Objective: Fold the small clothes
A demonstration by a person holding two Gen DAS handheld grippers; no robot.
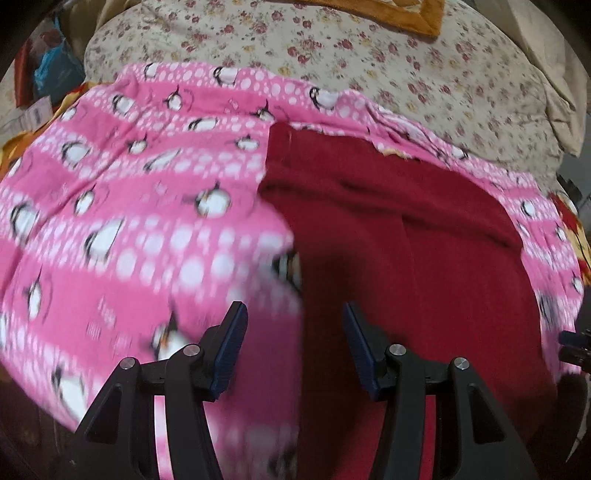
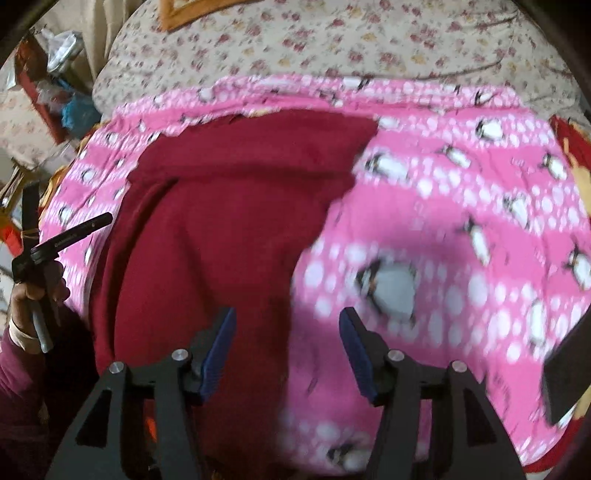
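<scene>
A dark red knit garment lies flat on a pink penguin-print blanket. It also shows in the right wrist view, left of centre, on the same blanket. My left gripper is open and empty, hovering over the garment's left edge where it meets the blanket. My right gripper is open and empty, over the garment's right edge. The person's left hand with the other gripper's handle shows at the left of the right wrist view.
A floral bedsheet lies beyond the blanket, with an orange-bordered cloth at the far end. Clutter stands beside the bed at the left. A dark flat object sits at the right edge.
</scene>
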